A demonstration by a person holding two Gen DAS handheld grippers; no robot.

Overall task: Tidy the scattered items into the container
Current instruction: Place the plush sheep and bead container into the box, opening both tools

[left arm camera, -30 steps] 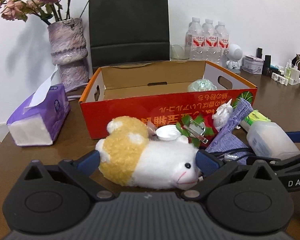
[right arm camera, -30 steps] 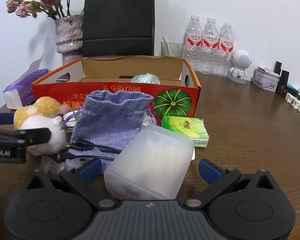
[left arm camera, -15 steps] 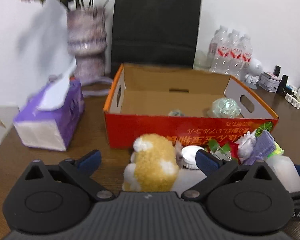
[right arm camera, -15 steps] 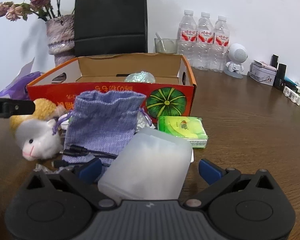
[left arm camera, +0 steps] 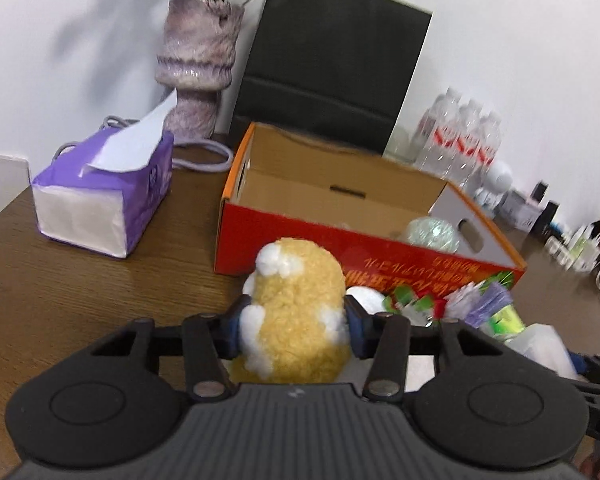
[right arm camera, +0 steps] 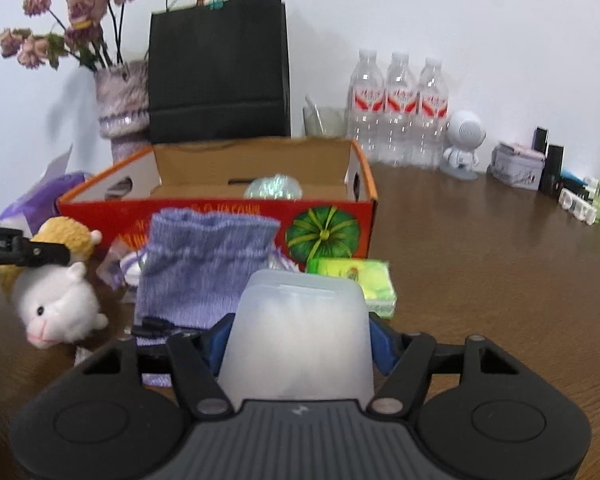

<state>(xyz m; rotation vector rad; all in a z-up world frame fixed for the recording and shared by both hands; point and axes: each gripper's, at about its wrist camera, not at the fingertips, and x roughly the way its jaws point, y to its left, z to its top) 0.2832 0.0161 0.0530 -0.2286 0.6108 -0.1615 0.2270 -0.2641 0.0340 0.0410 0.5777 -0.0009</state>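
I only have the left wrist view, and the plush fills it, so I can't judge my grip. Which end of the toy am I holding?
Observer: The left gripper, whose jaws have just been closing, pinches the plush toy across its yellow back. The white face end sticks out free, low toward the table.
Operator: Is the other hand busy?
Observer: Yes. The right gripper has also just been closing its jaws, and its pads press the sides of the translucent container.
Operator: Anything loose that could snag?
Observer: A black cable lies across the near edge of the purple pouch.
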